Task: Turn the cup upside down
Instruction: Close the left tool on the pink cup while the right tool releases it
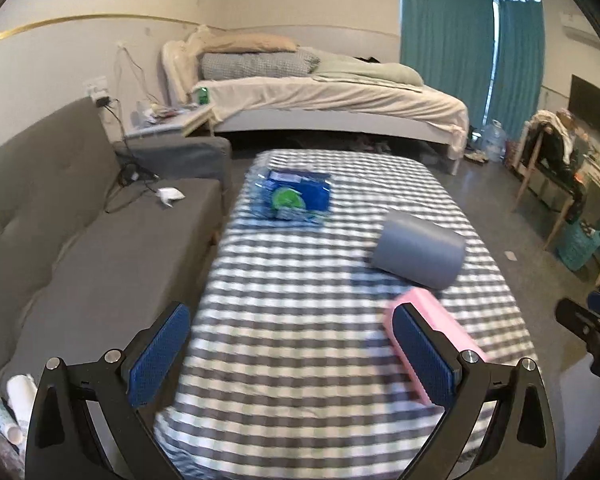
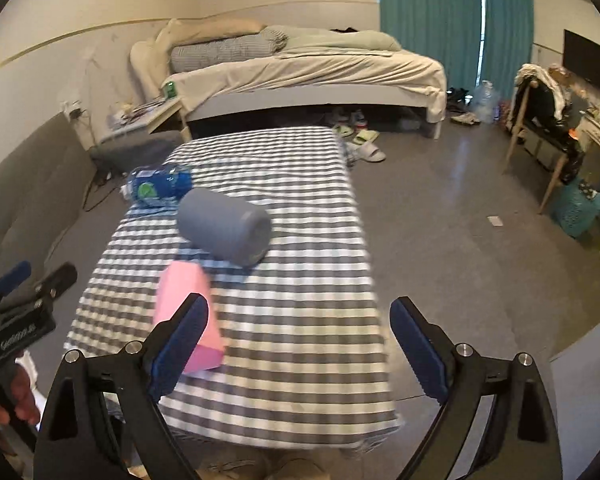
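A grey cup (image 1: 418, 249) lies on its side on the checked tablecloth (image 1: 300, 320), right of the middle; it also shows in the right wrist view (image 2: 225, 228), left of the middle. My left gripper (image 1: 290, 354) is open and empty, held above the near end of the table, well short of the cup. My right gripper (image 2: 298, 346) is open and empty, above the near right part of the table, also short of the cup. A pink block (image 1: 440, 332) lies just in front of the cup, partly behind my left gripper's right finger.
A blue wipes pack (image 1: 294, 198) lies at the table's far left. A grey sofa (image 1: 80, 240) runs along the left. A bed (image 1: 320, 96) stands beyond the table. Slippers (image 2: 366, 144) lie on the floor; a chair (image 2: 540, 120) and teal basket (image 2: 578, 206) stand at right.
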The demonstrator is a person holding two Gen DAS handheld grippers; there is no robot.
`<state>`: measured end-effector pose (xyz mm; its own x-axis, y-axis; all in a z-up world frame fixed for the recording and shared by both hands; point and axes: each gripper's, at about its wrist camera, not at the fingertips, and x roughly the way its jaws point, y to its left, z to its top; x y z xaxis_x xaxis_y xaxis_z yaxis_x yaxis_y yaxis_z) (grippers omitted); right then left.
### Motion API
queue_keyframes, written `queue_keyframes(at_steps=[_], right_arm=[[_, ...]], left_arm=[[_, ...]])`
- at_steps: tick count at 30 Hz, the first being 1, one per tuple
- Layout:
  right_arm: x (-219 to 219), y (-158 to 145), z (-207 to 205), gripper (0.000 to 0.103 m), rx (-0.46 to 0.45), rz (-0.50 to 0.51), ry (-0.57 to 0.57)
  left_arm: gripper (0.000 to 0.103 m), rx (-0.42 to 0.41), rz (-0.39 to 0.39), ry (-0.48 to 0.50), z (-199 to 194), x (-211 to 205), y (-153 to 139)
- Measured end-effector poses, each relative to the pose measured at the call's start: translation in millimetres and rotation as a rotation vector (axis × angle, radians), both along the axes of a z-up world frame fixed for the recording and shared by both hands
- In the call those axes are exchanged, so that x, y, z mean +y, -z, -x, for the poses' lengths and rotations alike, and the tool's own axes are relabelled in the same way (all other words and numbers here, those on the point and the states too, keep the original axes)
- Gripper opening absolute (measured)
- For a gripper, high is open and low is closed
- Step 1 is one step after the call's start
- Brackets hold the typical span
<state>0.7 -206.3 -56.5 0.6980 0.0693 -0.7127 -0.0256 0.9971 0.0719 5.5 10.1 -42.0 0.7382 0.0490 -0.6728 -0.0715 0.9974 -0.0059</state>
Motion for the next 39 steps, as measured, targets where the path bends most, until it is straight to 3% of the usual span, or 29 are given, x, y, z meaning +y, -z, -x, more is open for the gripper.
queue_keyframes(at_steps=[6,12,19,23,27,28,32,39], right_arm=[[-11,6,-1,0.093,0.012,-0.002,-0.001],[-17,15,-6,0.093,0.021,-0.006,-0.007],[-41,29,-20,0.093,0.041,-0.035,0.034],[-48,37,-29,0.093,0.055,-0.041,0.043],[-49,45,-37,0.093,0.071,-0.048,0.043],[-48,47,-38,0.093,0.074,-0.051,0.039],[-47,54,-43,0.093,0.096,-0.078,0.031],[-44,44,-36,0.093,0.066,-0.064,0.047]], left_arm=[[0.103,0.058,0.005,0.069,-11,-33,7],[0.103,0.177,0.008,0.089,-50,-63,16],[0.102,0.257,0.087,0.095,-84,-79,30],[0.089,0.336,0.092,0.082,-96,-81,48],[0.073,0.439,0.143,0.089,-103,-79,69],[0.070,0.455,0.187,0.104,-104,-77,72],[0.065,0.454,0.209,0.123,-102,-75,69],[0.061,0.267,0.213,0.173,-82,-68,29]])
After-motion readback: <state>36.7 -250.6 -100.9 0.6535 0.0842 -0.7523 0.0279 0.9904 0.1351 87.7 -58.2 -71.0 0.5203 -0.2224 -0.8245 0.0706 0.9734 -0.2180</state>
